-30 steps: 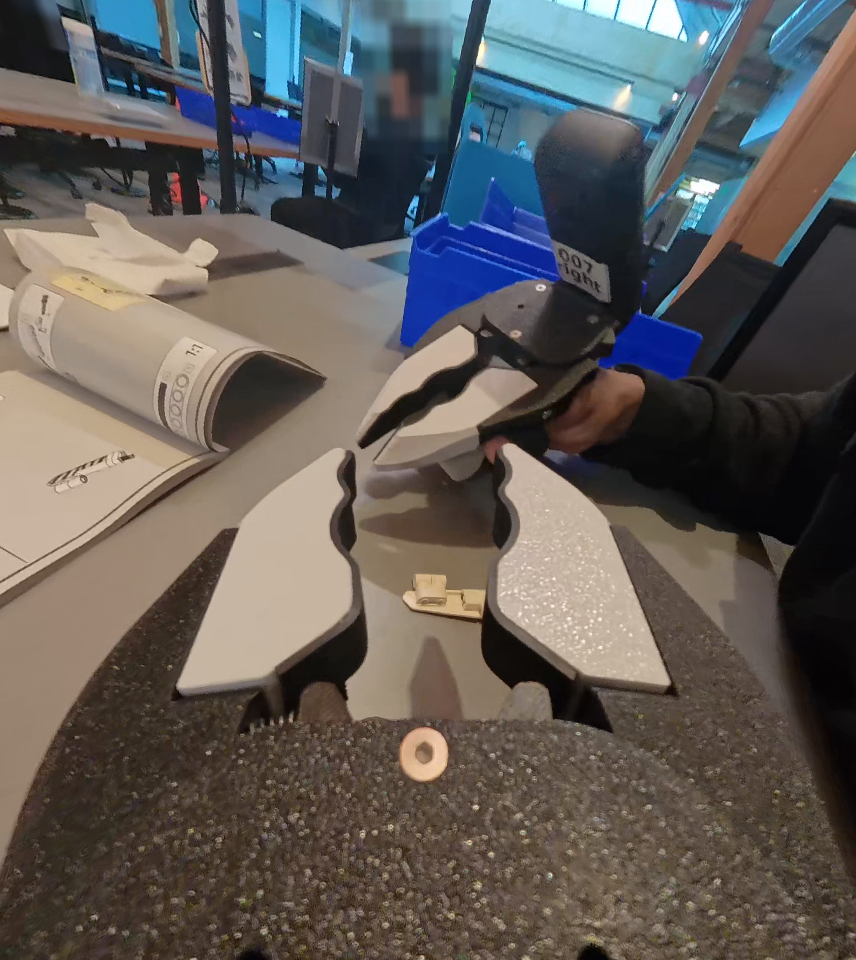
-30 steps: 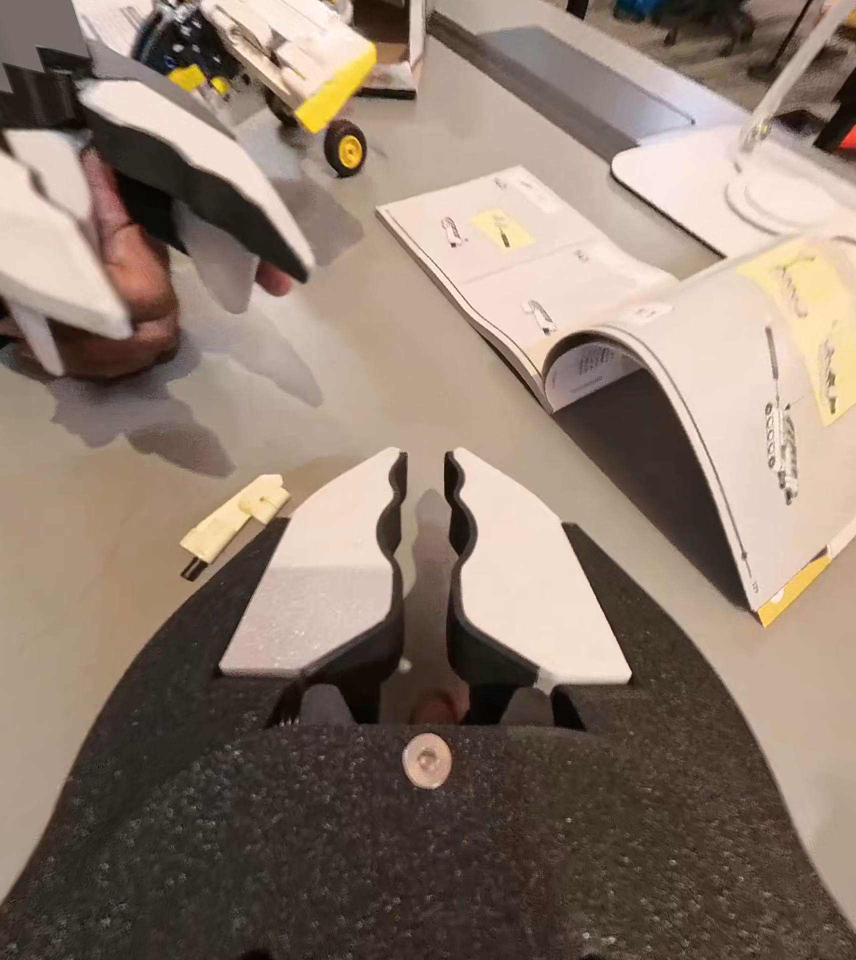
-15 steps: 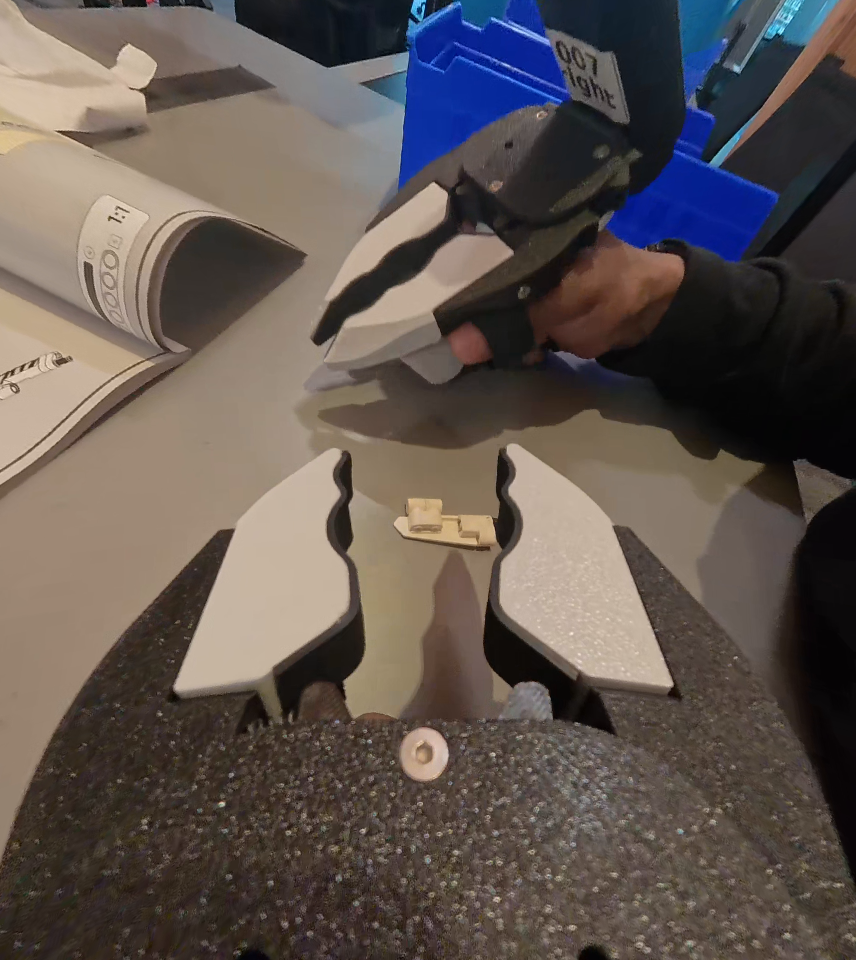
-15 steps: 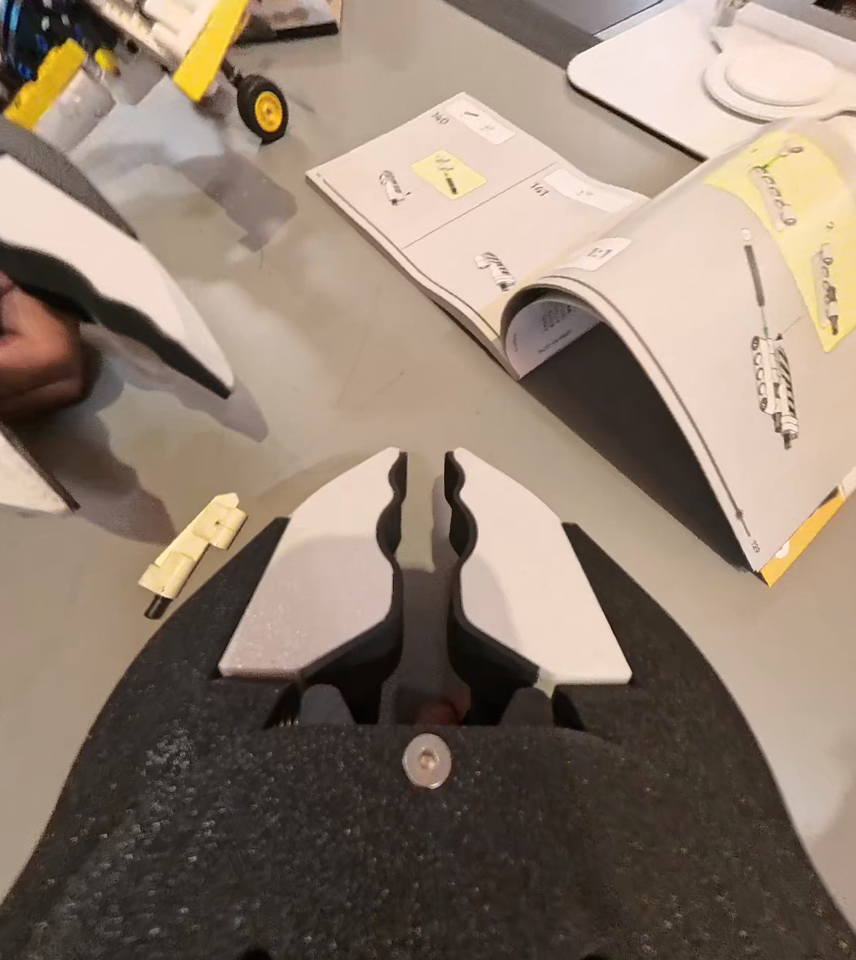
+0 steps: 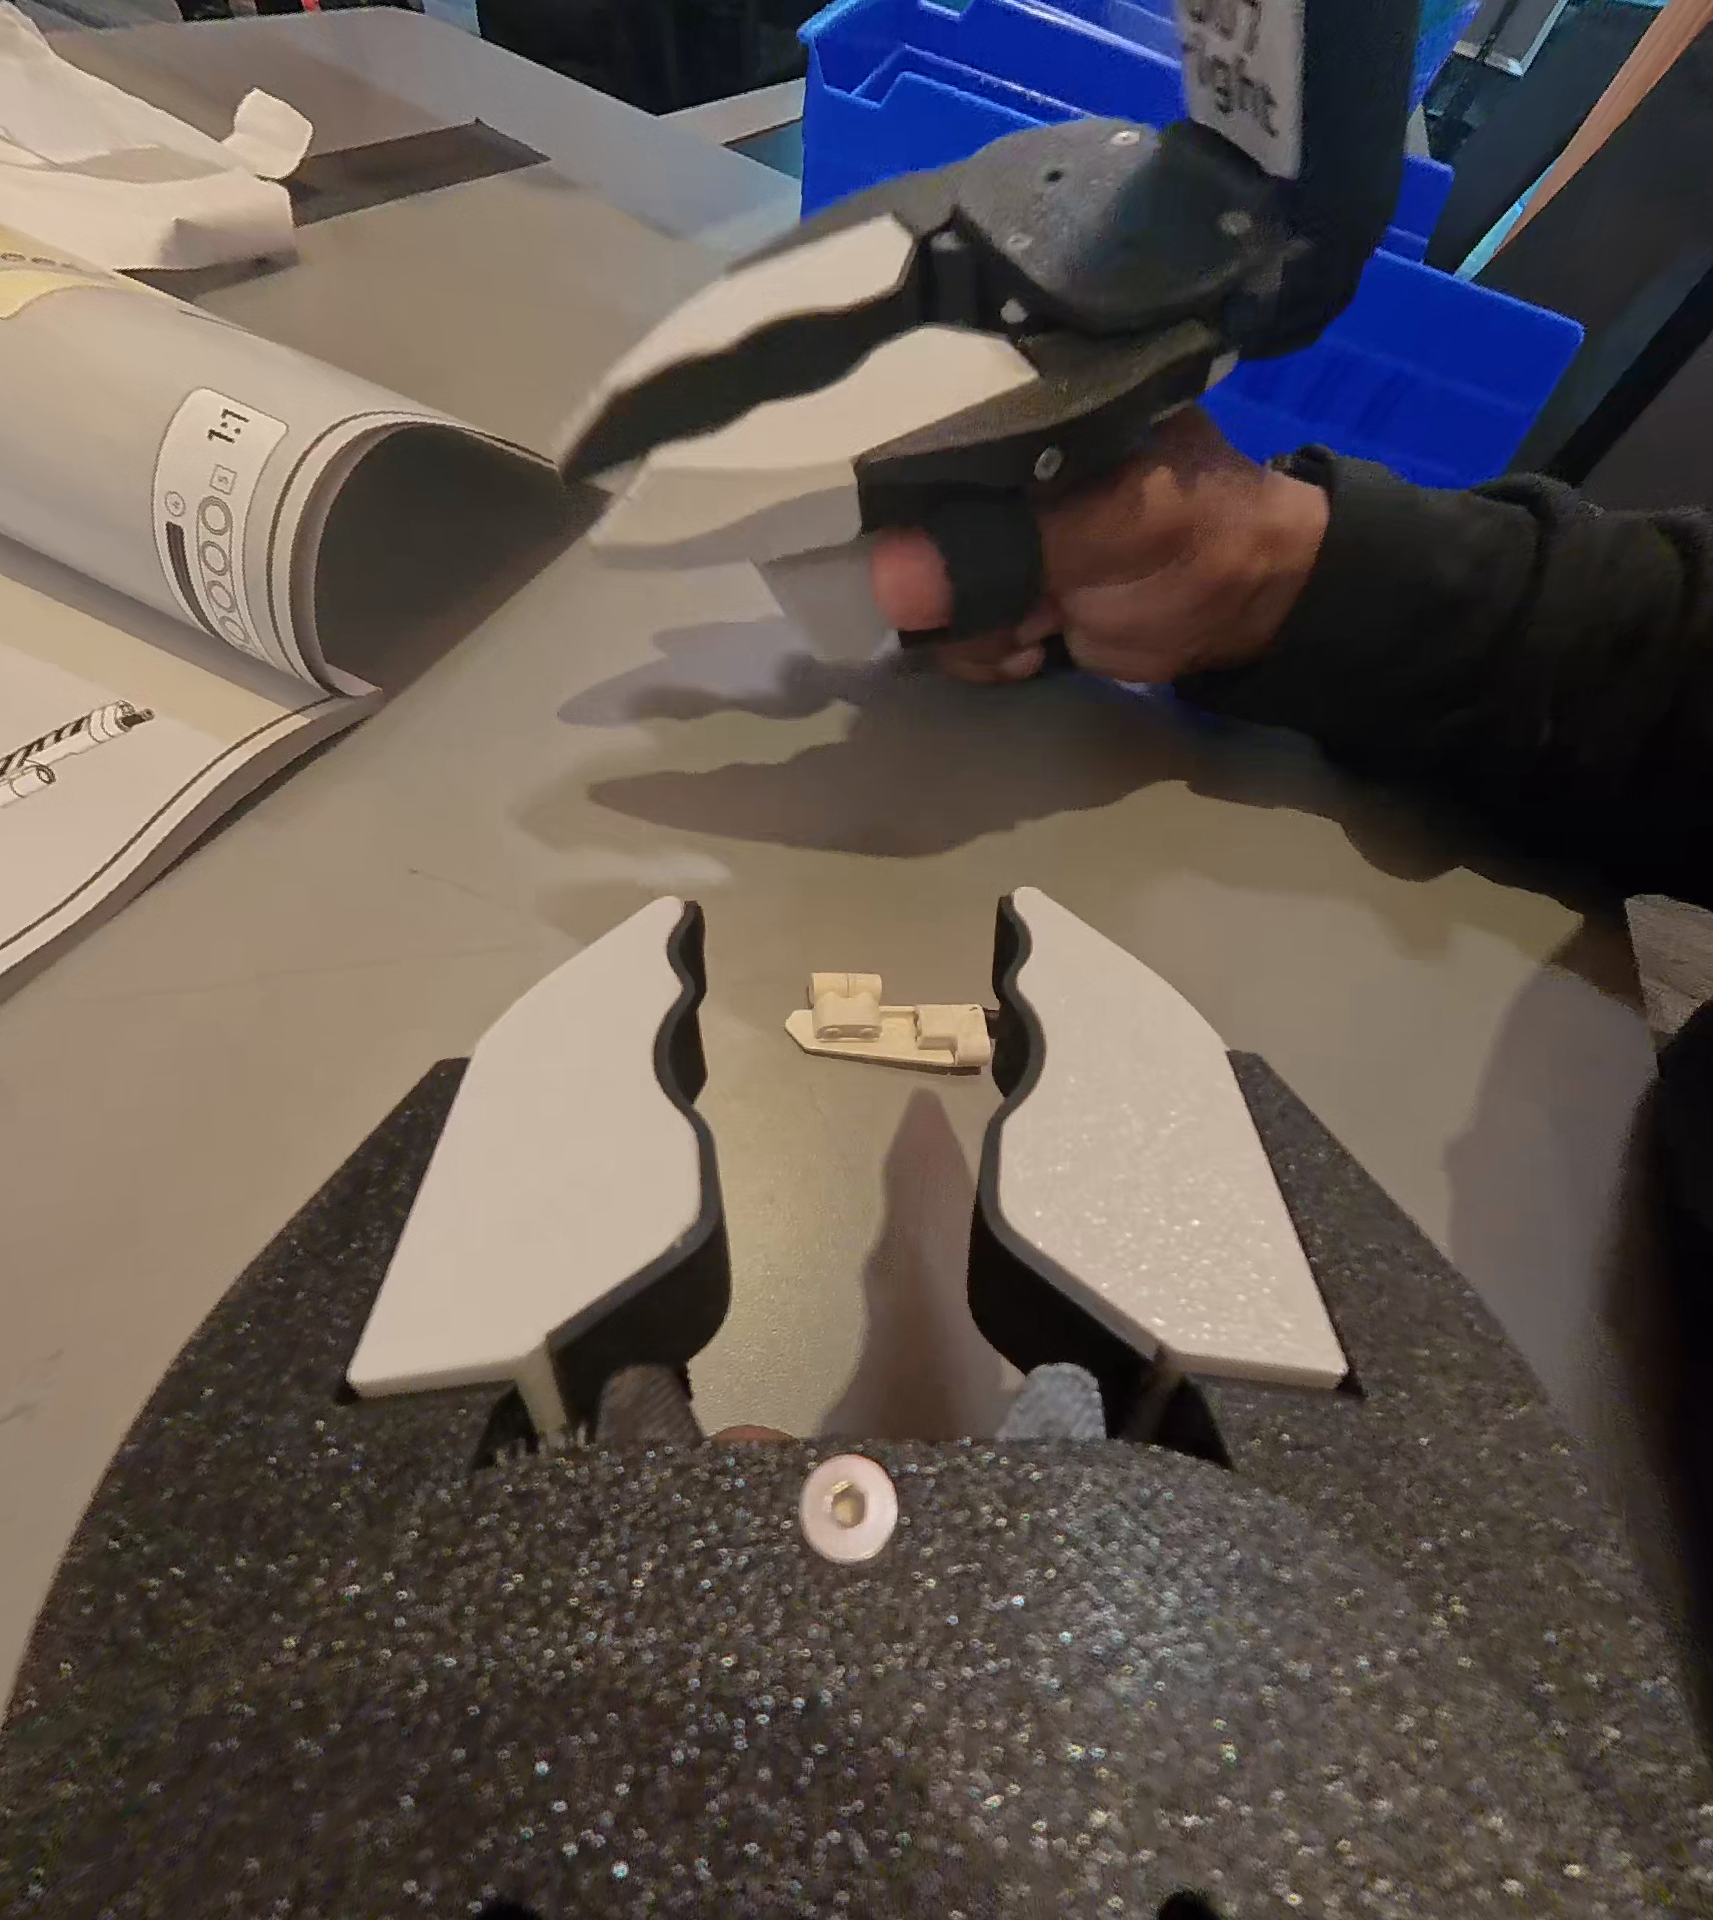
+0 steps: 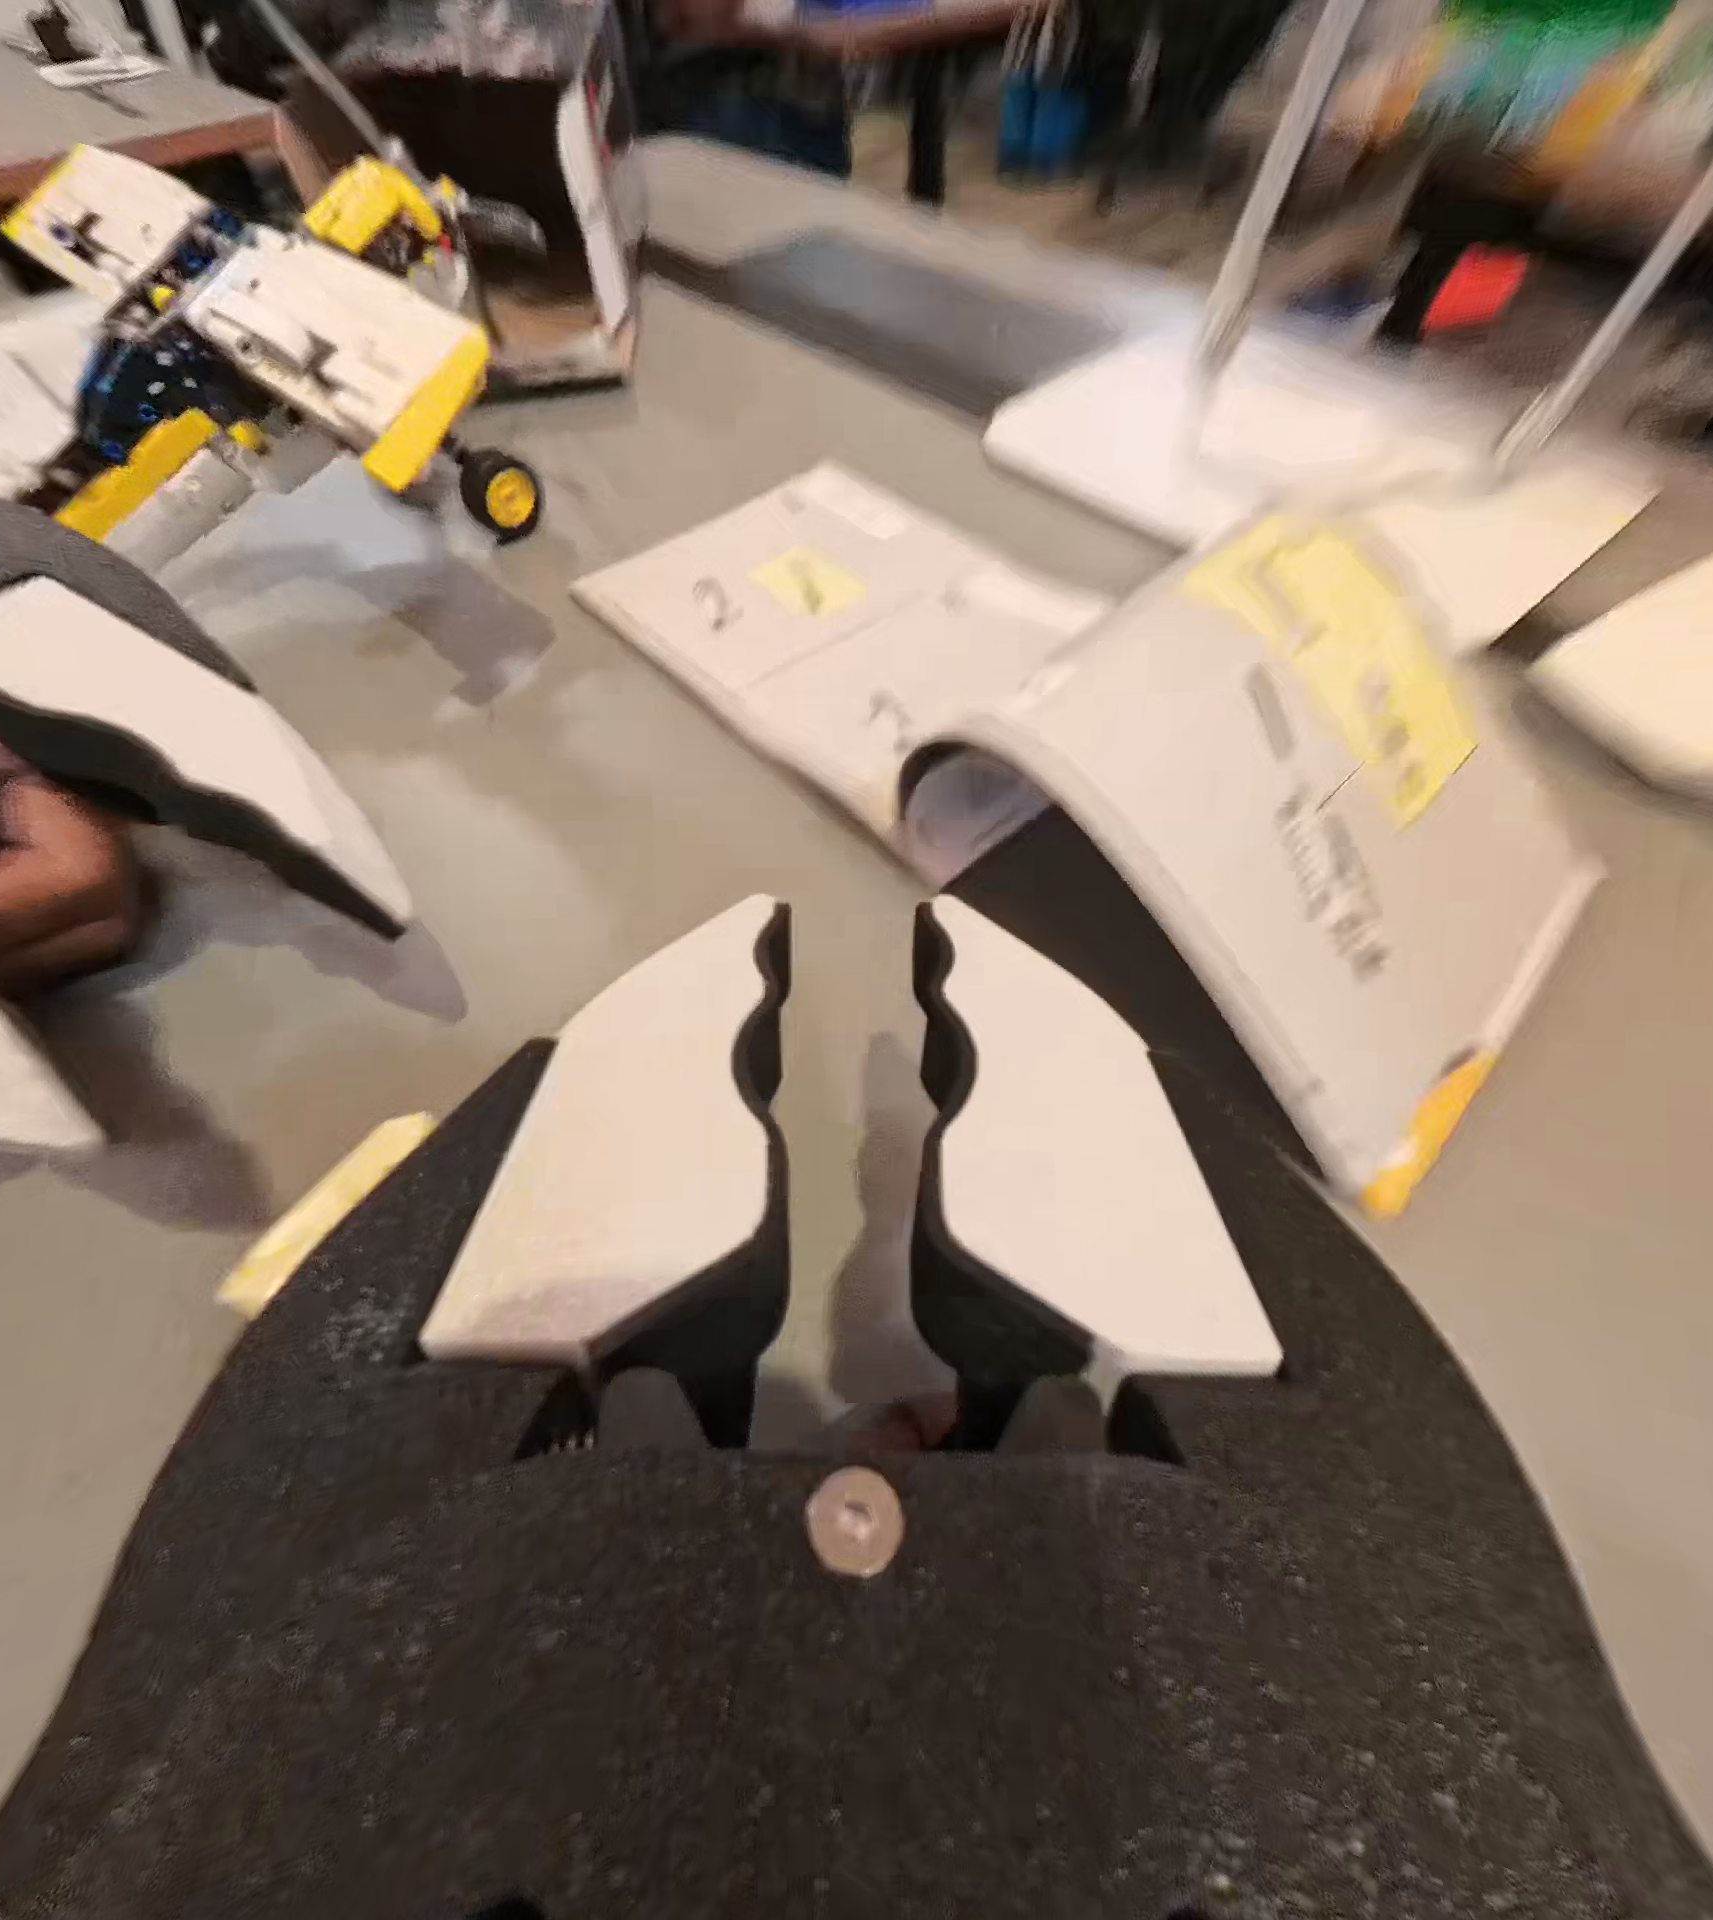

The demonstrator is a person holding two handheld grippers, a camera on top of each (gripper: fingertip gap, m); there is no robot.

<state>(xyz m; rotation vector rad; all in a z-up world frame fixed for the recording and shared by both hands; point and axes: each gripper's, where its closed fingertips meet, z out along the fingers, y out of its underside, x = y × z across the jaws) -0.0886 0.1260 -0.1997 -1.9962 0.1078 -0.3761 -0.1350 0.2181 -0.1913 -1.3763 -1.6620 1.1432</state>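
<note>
Cream plastic piece (image 5: 888, 1023) lies flat on the tabletop (image 5: 416, 935) between my left claw (image 5: 847, 971), spread wide, grasping nothing; centre it before squeezing. Right claw (image 6: 850, 971) hovers empty, slightly parted.

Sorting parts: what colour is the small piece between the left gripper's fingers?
Cream piece, clearest in left wrist view.

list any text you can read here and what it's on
I won't copy writing; here is what bears it.
White sticker on the right gripper: printed text.
Open booklet, curled page: a small printed box.
Booklet pages in the right wrist view: too blurred to read.
</note>
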